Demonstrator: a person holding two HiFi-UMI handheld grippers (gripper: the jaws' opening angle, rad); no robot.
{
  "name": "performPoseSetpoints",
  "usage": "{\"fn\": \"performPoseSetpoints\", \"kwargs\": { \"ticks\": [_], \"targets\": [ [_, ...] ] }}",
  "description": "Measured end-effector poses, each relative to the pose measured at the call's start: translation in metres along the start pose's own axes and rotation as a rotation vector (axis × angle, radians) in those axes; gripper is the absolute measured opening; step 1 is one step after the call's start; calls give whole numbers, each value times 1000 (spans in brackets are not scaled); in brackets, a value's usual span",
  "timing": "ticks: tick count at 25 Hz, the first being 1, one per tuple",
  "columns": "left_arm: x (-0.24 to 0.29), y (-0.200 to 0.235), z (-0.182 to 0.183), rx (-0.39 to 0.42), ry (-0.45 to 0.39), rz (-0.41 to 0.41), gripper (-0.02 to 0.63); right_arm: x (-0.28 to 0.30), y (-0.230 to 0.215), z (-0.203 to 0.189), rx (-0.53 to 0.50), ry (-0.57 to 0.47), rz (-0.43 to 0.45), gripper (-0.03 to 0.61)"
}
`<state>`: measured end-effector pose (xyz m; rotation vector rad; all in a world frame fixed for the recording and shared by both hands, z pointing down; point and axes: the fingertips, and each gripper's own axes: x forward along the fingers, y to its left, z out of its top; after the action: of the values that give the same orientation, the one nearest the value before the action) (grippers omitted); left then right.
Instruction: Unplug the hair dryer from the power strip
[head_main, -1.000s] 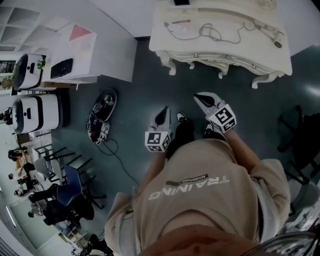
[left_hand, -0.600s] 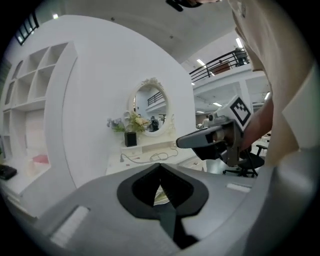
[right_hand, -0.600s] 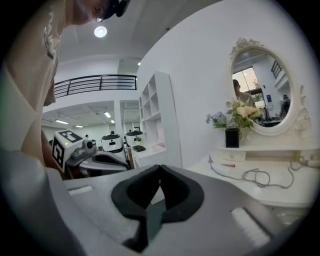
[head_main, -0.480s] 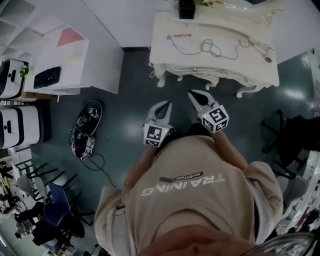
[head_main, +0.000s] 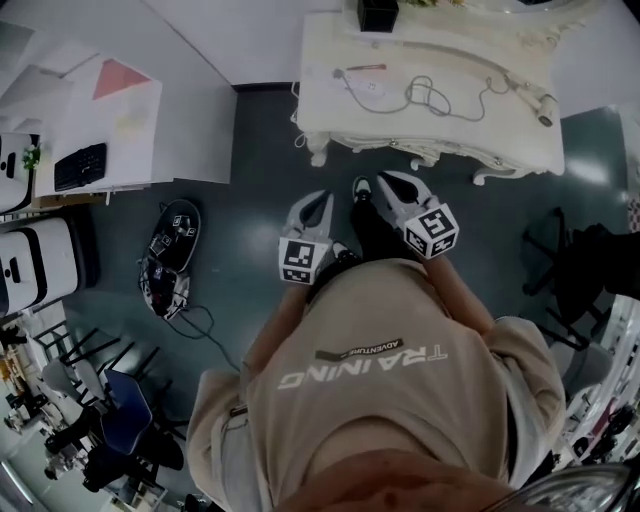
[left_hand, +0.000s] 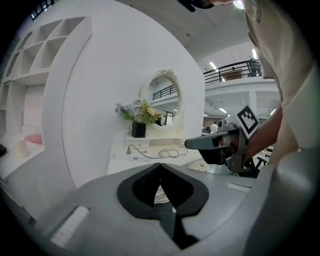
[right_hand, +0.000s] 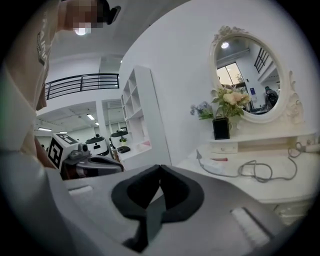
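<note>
The cream dressing table (head_main: 330, 120) stands at the top of the head view. On it lie a white power strip (head_main: 365, 85), a looped grey cord (head_main: 430, 96) and the white hair dryer (head_main: 530, 92) at the right end. My left gripper (head_main: 320, 200) and right gripper (head_main: 386, 181) hang in the air in front of the table, short of its front edge, both shut with nothing in them. The right gripper view shows the power strip (right_hand: 217, 167) and cord (right_hand: 260, 170) ahead, with the left gripper (right_hand: 95, 165) beside it.
A black vase with flowers (right_hand: 221, 128) and an oval mirror (right_hand: 250, 82) stand at the table's back. A white desk with a keyboard (head_main: 80, 165) is at the left. A device with a cable (head_main: 172, 250) lies on the floor. A dark chair (head_main: 585, 270) stands at the right.
Both grippers have moved forward towards the dressing table and stayed shut. The view has shifted a little as the person stepped closer.
</note>
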<state>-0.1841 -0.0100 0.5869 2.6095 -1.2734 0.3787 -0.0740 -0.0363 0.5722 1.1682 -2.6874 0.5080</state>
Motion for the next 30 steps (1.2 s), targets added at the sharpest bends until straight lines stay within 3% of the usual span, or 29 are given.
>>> {"fn": "performPoseSetpoints", "kwargs": {
  "ticks": [3,7,10,16,24,30],
  "targets": [
    [25,25,12,22,34,23,6,28,-32,12,66,-39,-1,5],
    [60,63,41,35,73,60,6,66,-75,58,14,-85,33,5],
    [92,88,62,36,86,94,6,92,-107,74,-21,-62,67,5],
    [157,122,83,-4,109,106,6,142,-168,80,25,-10,102,5],
    [211,137,81,30,155,19,6,185,-203,82,27,35,107,5],
    [246,155,67,77,174,-136,8,203,-211,68,8,113,32,5]
  ]
}}
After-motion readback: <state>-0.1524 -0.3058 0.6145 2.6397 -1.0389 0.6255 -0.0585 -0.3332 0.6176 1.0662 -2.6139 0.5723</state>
